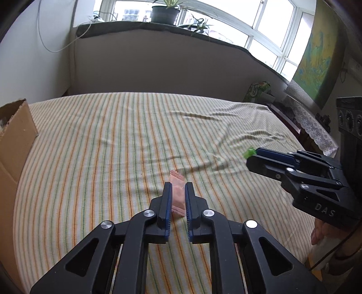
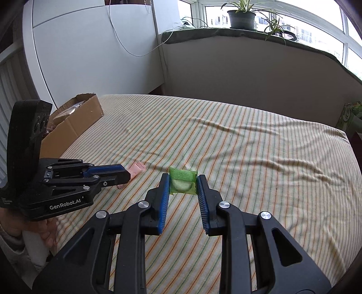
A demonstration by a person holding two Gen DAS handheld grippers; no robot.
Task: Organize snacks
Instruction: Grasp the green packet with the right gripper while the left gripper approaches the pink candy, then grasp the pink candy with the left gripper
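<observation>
My left gripper (image 1: 178, 187) is shut on a pink snack packet (image 1: 178, 194) and holds it just above the striped bed cover (image 1: 113, 140). The pink packet also shows in the right wrist view (image 2: 136, 168), sticking out past the left gripper (image 2: 127, 173). My right gripper (image 2: 182, 181) is shut on a green snack packet (image 2: 182, 182), gripped by its two sides. In the left wrist view the right gripper (image 1: 252, 157) is at the right, with a bit of the green packet (image 1: 248, 152) at its tip.
An open cardboard box (image 2: 74, 119) with packets inside stands at the bed's far left; its flap shows in the left wrist view (image 1: 15, 126). A low wall and a windowsill with potted plants (image 1: 164, 12) lie behind the bed. A lace-covered side table (image 1: 307, 122) stands at the right.
</observation>
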